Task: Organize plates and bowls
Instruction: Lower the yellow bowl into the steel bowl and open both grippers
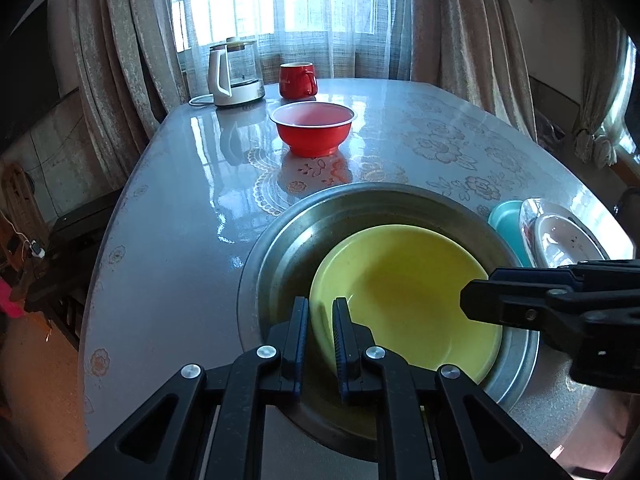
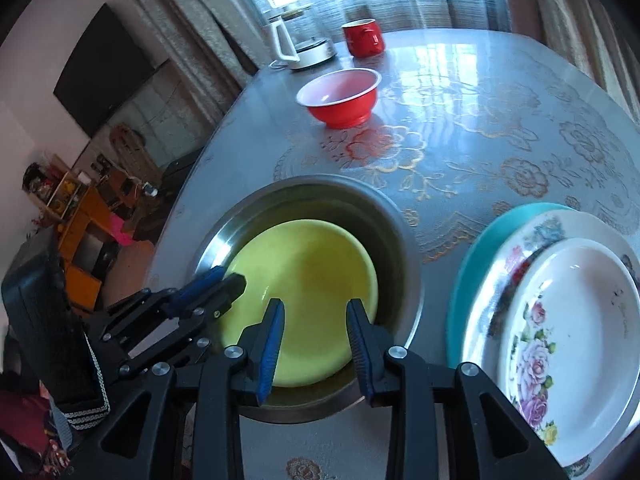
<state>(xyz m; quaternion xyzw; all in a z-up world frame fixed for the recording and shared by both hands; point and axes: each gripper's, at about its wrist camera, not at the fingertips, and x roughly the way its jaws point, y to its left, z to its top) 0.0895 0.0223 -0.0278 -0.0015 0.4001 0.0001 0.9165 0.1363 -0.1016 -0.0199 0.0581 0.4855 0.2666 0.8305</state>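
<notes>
A yellow plate (image 1: 404,296) lies tilted inside a steel basin (image 1: 280,248) on the table; both show in the right wrist view, the plate (image 2: 308,292) and the basin (image 2: 396,256). My left gripper (image 1: 322,312) straddles the plate's near-left rim with its jaws narrowly apart. My right gripper (image 2: 316,314) is open over the plate's near rim, and shows in the left wrist view (image 1: 472,300). A red bowl (image 1: 313,128) stands farther back. A stack of white flowered plates (image 2: 560,320) on a teal plate (image 2: 468,280) sits right of the basin.
A glass kettle (image 1: 236,72) and a red mug (image 1: 297,80) stand at the table's far end by the curtained window. The table (image 1: 168,208) has a glossy flowered cover. The table's left edge drops to the floor and furniture.
</notes>
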